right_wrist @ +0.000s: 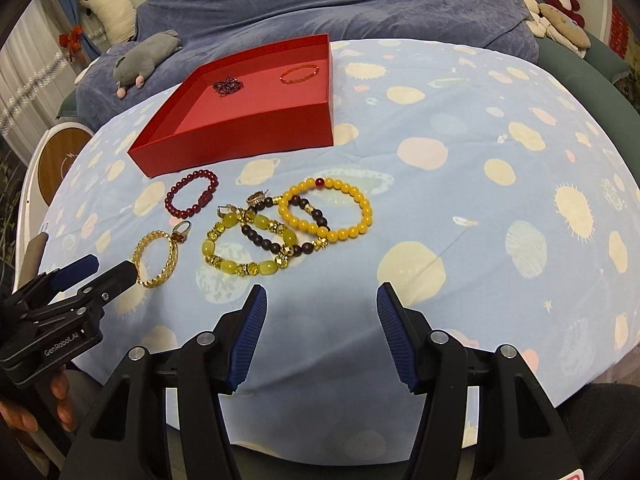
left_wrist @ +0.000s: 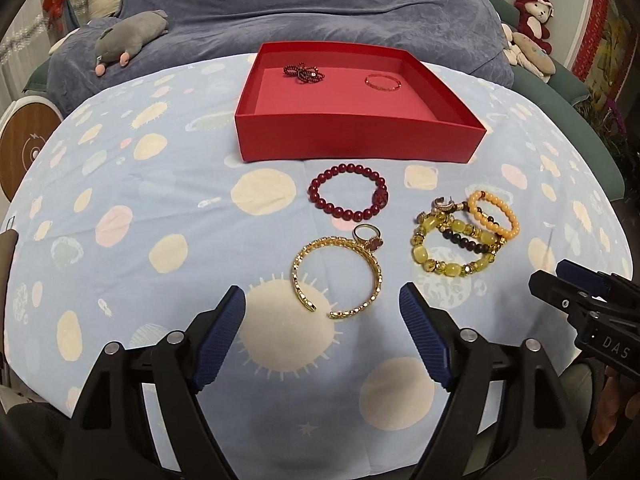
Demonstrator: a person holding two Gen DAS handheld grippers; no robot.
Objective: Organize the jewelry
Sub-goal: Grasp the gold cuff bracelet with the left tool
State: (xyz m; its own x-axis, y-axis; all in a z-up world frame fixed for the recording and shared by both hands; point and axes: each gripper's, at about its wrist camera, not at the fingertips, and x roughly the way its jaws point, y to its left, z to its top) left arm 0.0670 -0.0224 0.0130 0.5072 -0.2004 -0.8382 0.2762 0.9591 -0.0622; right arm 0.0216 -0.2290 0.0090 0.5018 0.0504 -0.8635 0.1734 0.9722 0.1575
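A red box (left_wrist: 352,142) (right_wrist: 240,138) stands at the table's far side, holding a dark red beaded piece (left_wrist: 304,73) and a thin red bangle (left_wrist: 383,82). In front of it lie a dark red bead bracelet (left_wrist: 348,192) (right_wrist: 191,198), a gold open bangle (left_wrist: 338,276) (right_wrist: 155,258) with a ring (left_wrist: 366,236) on it, and a pile of yellow, dark and orange bead bracelets (left_wrist: 464,240) (right_wrist: 288,228). My left gripper (left_wrist: 322,336) is open just short of the gold bangle. My right gripper (right_wrist: 320,336) is open, near the pile.
The table wears a light blue cloth with planet prints (left_wrist: 160,208). Behind it is a blue-covered sofa (left_wrist: 304,8) with a grey plush toy (left_wrist: 128,38) and a red plush toy (left_wrist: 534,16). A round wooden-topped object (left_wrist: 24,148) stands at the left.
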